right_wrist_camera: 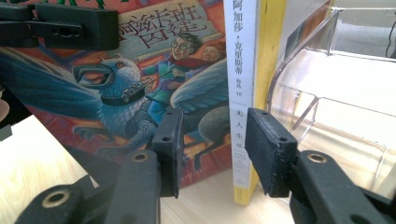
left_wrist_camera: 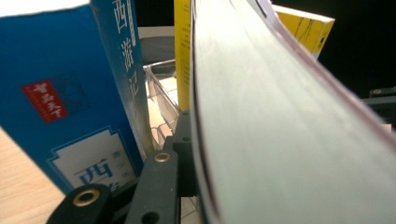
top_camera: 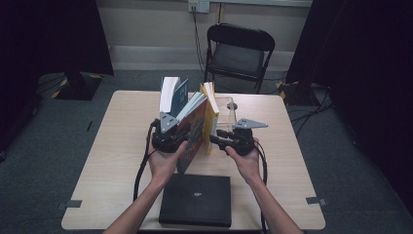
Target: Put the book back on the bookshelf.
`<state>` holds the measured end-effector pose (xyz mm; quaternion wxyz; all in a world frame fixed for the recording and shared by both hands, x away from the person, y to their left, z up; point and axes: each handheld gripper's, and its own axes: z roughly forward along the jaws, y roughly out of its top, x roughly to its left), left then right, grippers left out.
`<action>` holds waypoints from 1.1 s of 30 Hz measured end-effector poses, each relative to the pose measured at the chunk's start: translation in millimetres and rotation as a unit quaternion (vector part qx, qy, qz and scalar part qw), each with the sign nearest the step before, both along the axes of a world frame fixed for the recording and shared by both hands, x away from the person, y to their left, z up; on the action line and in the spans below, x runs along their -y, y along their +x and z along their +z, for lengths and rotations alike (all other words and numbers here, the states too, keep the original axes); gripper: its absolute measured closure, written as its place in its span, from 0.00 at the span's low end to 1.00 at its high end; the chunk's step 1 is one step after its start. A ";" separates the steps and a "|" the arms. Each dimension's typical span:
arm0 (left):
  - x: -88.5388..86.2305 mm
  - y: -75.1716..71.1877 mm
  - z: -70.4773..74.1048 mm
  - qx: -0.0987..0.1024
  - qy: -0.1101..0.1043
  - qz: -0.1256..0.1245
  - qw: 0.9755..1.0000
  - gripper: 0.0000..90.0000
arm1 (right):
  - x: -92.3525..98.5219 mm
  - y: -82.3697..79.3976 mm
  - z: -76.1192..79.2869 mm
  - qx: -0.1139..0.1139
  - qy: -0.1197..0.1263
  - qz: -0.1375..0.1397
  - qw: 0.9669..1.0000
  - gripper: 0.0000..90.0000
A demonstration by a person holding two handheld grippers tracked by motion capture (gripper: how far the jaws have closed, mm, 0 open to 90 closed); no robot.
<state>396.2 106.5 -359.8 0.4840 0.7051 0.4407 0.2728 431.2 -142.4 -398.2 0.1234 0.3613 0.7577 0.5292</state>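
My left gripper (top_camera: 171, 138) clamped the tilted illustrated book (right_wrist_camera: 154, 84); my right gripper (right_wrist_camera: 212, 147), jaws wide, straddled the yellow book (right_wrist_camera: 261, 70), steadying it upright.

A light wooden table (top_camera: 112, 161) stands on grey carpet (top_camera: 44, 146), with a black folding chair (top_camera: 238, 51) behind it. The pale rear wall (top_camera: 146, 24) carries a power outlet (top_camera: 198, 5); dark curtains (top_camera: 48, 34) flank both sides.

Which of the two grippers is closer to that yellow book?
Right. The right gripper has its open jaws on either side of the yellow book's spine; the left gripper holds the illustrated book beside it.
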 end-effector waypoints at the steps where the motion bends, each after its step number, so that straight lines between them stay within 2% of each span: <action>1: -0.9 0.0 0.1 -0.001 -0.003 -0.001 1.000 0.79 | 1.2 -1.4 -0.6 0.001 0.000 0.000 1.000 0.64; 4: -2.4 -0.1 0.0 -0.004 -0.006 0.000 1.000 0.79 | 4.0 -4.0 -2.0 0.001 -0.003 0.001 1.000 0.62; 13: -8.0 -0.4 4.9 -0.015 -0.013 -0.015 1.000 0.75 | 13.5 -12.8 -9.2 -0.001 -0.012 -0.002 1.000 0.61; 20: -9.6 -1.0 12.9 -0.033 -0.020 -0.020 0.999 0.74 | 31.8 -28.3 -18.4 -0.003 -0.023 -0.010 1.000 0.58; 22: -9.9 -1.2 16.3 -0.040 -0.015 -0.024 0.999 0.74 | 38.6 -33.6 -22.5 -0.007 -0.026 -0.014 1.000 0.58; 24: -8.9 -1.6 20.3 -0.044 0.014 -0.024 0.999 0.76 | 45.9 -39.3 -27.2 -0.010 -0.027 -0.017 0.999 0.58; 26: -9.1 -2.5 24.9 -0.048 0.017 -0.028 0.998 0.77 | 52.7 -44.7 -31.8 -0.012 -0.032 -0.019 0.999 0.57; 29: -8.8 -1.0 29.4 -0.066 0.028 -0.036 0.997 0.76 | 61.2 -50.3 -37.5 -0.016 -0.044 -0.024 0.999 0.53; 33: -10.3 1.9 36.3 -0.097 0.045 -0.043 0.993 0.77 | 71.5 -56.5 -47.4 -0.024 -0.070 -0.025 0.997 0.49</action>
